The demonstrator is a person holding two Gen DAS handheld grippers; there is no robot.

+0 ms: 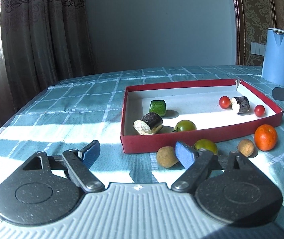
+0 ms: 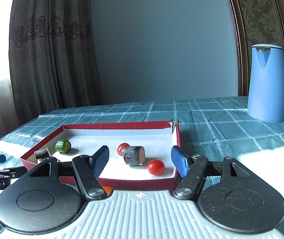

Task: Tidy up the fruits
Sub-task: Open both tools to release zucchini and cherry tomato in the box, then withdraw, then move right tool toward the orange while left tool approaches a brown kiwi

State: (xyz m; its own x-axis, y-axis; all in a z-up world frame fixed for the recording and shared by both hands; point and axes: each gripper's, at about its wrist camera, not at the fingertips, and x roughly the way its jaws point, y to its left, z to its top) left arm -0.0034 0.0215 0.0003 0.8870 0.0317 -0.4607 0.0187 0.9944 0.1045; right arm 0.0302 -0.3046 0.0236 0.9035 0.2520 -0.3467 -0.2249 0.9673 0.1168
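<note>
Jaws of left gripper apart, brown fruit just right.

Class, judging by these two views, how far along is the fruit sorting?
Done: six pieces lie in the red box, including a green tomato. In hand: nothing; left gripper and right gripper are open. Left: orange, second green tomato, two brown fruits outside.

1. Daylight enters through the curtain at the far left, beyond the left gripper.
2. Bright bands glare across the tablecloth ahead of it.
3. The red tray floor is washed white; fruit cast short shadows.
4. Straight edges bow towards the corners, which darken.
</note>
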